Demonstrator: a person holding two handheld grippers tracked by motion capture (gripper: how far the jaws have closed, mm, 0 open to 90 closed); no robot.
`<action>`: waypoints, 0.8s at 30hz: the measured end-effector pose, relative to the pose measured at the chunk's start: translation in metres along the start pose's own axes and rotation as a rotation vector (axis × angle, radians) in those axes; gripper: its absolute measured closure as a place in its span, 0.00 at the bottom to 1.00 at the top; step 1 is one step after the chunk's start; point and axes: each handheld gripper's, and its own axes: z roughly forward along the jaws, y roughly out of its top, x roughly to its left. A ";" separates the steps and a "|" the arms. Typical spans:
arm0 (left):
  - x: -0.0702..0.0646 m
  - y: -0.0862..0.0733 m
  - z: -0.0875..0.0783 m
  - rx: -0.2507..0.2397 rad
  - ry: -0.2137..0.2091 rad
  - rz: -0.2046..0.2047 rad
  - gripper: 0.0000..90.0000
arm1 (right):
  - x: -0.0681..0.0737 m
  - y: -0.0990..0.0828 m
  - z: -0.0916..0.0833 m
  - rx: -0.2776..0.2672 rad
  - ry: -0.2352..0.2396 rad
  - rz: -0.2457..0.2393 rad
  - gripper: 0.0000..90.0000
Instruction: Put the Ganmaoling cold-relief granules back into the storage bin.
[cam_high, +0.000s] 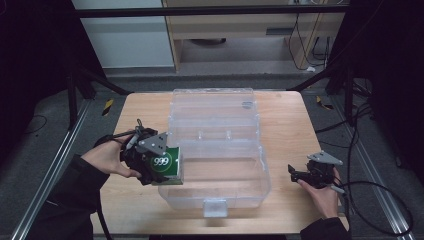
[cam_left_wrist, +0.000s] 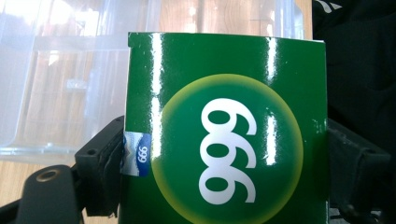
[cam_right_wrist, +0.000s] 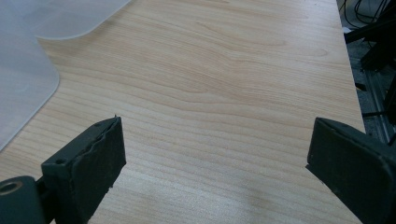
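Two hand-held grippers are at work over a light wooden bench (cam_high: 285, 107). The left hand-held gripper (cam_high: 159, 167) is clamped on a green carton (cam_high: 167, 165) printed with a white "999" inside a yellow-rimmed circle; in the left gripper view the carton (cam_left_wrist: 224, 130) sits squarely between the two black jaws, pressed on both sides, with a small blue-and-white label at its lower left edge. From the high view the carton hangs at the left wall of a clear plastic storage box (cam_high: 220, 170), at about rim height, though whether it touches the wall is hard to tell. The box stands at the middle of the bench with its hinged lid (cam_high: 212, 112) laid open flat behind it and a latch tab on its near wall. The right hand-held gripper (cam_high: 295, 175) is held low over the bench to the right of the box, apart from it, jaws spread wide with nothing between them; the right gripper view shows bare wood grain (cam_right_wrist: 210, 93) and a rounded corner of clear plastic (cam_right_wrist: 28, 74) at the left.
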 end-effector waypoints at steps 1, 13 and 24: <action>0.000 0.001 0.001 -0.001 0.000 0.003 0.16 | 0.000 0.000 0.000 -0.001 0.000 0.000 0.05; 0.004 0.012 0.015 0.009 -0.007 0.020 0.16 | 0.000 0.000 0.000 -0.001 0.001 0.000 0.05; 0.006 0.016 0.031 0.025 -0.026 0.025 0.16 | 0.000 0.000 0.000 -0.001 0.002 -0.001 0.05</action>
